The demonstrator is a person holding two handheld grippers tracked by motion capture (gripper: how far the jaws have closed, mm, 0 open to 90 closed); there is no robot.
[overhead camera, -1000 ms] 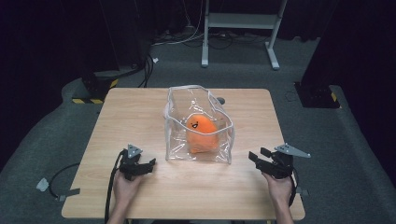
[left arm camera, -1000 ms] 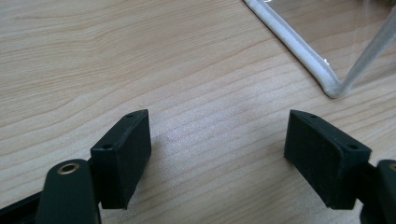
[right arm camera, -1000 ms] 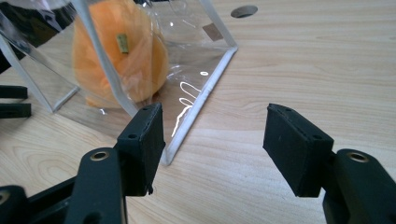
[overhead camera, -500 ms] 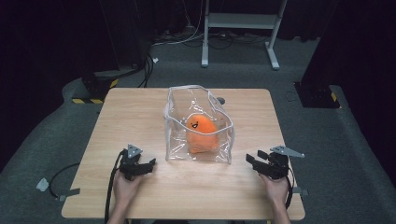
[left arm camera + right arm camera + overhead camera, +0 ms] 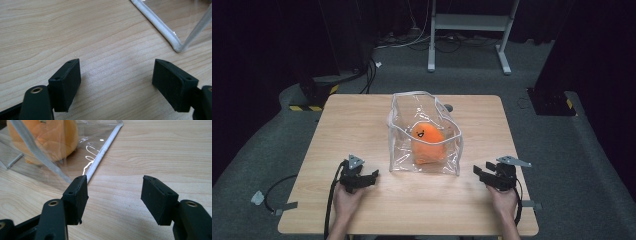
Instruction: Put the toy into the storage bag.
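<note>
High view looks down and forward over the whole bench (image 5: 362, 125); both gripper views skim it closely, sharing the clear bag's (image 5: 422, 135) near corners.

Clear plastic bag (image 5: 424, 132) with white trim, upright mid-table, open-topped, orange plush toy (image 5: 428, 142) inside

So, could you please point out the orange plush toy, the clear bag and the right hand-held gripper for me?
orange plush toy (image 5: 428, 141), high view, middle of its body.
clear bag (image 5: 417, 94), high view, far white-trimmed rim.
right hand-held gripper (image 5: 482, 175), high view, midway between its fingertips.
</note>
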